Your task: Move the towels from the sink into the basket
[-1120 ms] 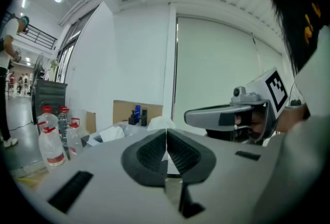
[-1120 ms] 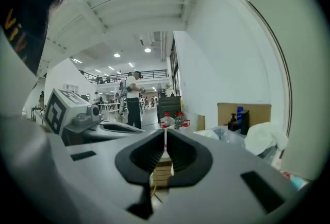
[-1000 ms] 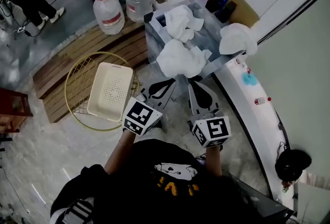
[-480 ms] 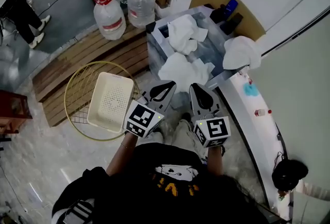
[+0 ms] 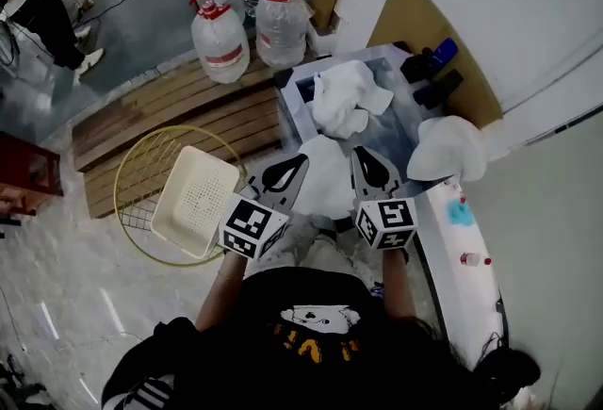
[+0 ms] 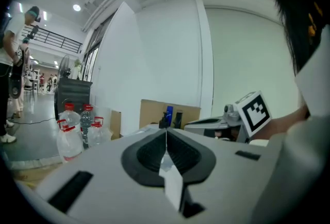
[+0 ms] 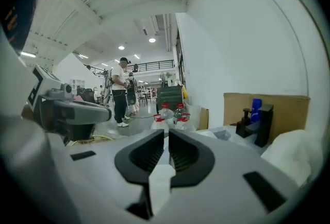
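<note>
1. We look steeply down on a person who holds a left gripper [image 6: 166, 131] and a right gripper [image 7: 167, 134] side by side. Both point toward a grey metal sink [image 5: 294, 83].
2. The left gripper's jaws are closed together with nothing between them. The right gripper's jaws are likewise closed and empty.
3. We see three white crumpled towels at the sink.
   - The far towel [image 5: 347, 97] lies inside the sink.
   - The near towel [image 5: 325, 182] lies at the sink's near end, between the two grippers.
   - The side towel [image 5: 452, 149] hangs over the sink's right edge.
4. We cannot tell whether either gripper touches the near towel.
5. A cream perforated plastic basket [image 5: 193, 196] sits low to the left of the sink, well apart from the towels. It rests on a round yellow wire frame [image 5: 132, 177].
6. Beyond the basket lies a slatted wooden pallet [image 5: 170, 106], with three clear water jugs with red caps [image 5: 221, 36] at its far end.
7. A brown cardboard sheet [image 5: 424, 26] leans on the white wall behind the sink, with a blue bottle [image 5: 443, 50] just in front of it.
</note>
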Demonstrator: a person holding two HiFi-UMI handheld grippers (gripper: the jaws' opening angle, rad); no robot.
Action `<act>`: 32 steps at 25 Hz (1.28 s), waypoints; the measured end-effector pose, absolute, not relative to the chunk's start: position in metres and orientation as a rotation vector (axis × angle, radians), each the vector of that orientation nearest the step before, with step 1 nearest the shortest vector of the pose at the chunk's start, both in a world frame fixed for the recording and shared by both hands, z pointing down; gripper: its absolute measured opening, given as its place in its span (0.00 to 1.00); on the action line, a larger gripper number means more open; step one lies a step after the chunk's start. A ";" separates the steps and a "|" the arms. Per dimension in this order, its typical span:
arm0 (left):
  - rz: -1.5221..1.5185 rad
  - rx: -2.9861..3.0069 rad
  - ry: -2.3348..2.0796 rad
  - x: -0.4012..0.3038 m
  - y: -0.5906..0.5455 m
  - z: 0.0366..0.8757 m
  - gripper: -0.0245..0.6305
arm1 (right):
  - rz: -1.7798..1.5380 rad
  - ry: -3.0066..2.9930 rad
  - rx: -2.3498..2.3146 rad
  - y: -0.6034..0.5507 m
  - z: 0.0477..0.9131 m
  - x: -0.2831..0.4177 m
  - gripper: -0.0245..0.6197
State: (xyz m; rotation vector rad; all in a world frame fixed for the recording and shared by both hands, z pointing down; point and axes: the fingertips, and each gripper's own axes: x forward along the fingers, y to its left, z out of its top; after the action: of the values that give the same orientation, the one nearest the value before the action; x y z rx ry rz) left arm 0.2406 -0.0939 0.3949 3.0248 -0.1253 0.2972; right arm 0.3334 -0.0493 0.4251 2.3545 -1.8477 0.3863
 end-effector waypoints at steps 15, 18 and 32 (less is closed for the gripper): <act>0.387 2.935 -0.507 0.284 -0.125 0.400 0.05 | 0.312 -1.789 1.543 -0.166 0.569 0.492 0.61; 0.382 2.911 -0.579 0.285 -0.132 0.398 0.05 | 0.233 -1.752 1.334 -0.190 0.597 0.498 0.66; 0.463 2.792 -0.834 0.246 -0.147 0.415 0.05 | 0.807 -1.798 1.316 -0.224 0.707 0.498 0.49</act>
State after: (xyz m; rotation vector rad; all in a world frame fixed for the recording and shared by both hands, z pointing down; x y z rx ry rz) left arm 0.2463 -0.1470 0.4146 2.7920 -0.8338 0.4629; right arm 0.4985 -0.2245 0.7069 1.3159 -1.7982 0.8075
